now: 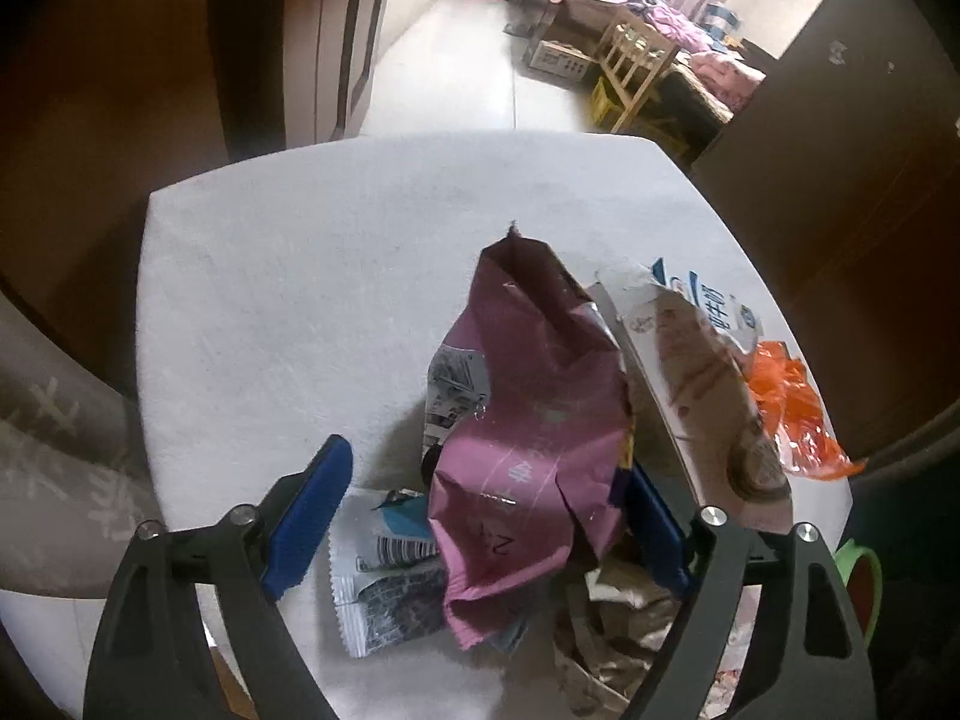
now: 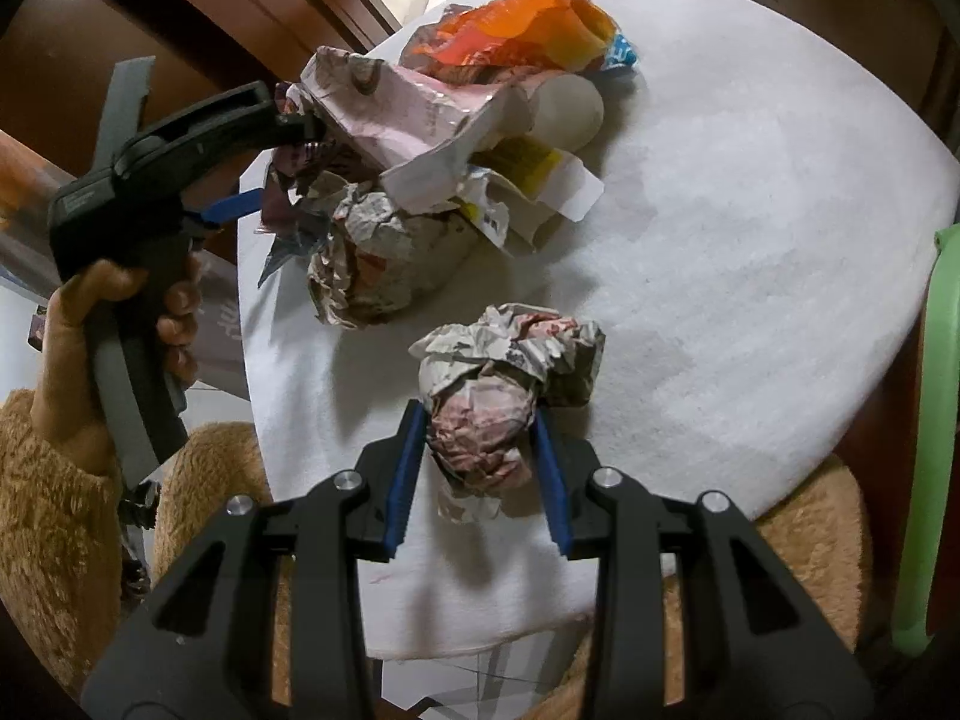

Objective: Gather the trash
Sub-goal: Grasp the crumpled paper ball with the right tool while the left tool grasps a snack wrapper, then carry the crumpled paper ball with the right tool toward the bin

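A pile of trash lies on the round white table [image 1: 288,276]. My left gripper [image 1: 486,468] hangs open over it, with a crumpled purple bag [image 1: 528,420] between its blue pads; the left pad stands clear of the bag. Under the bag lie a white-and-blue wrapper [image 1: 384,570] and crumpled newspaper [image 1: 612,630]. Beside it sit a pink-and-white carton [image 1: 690,396] and orange plastic [image 1: 792,414]. In the right wrist view, my right gripper [image 2: 480,474] is shut on a crumpled paper ball [image 2: 480,432] near the table's front edge. The left gripper [image 2: 282,165] reaches into the pile at upper left.
A second paper wad [image 2: 384,258], a yellow-and-white packet [image 2: 528,174] and an orange wrapper [image 2: 522,30] lie behind the ball. A green plastic piece [image 2: 942,420] stands by the table's right edge. A hand in a fuzzy brown sleeve [image 2: 48,510] holds the left gripper. Bare tabletop [image 2: 750,210] spreads to the right.
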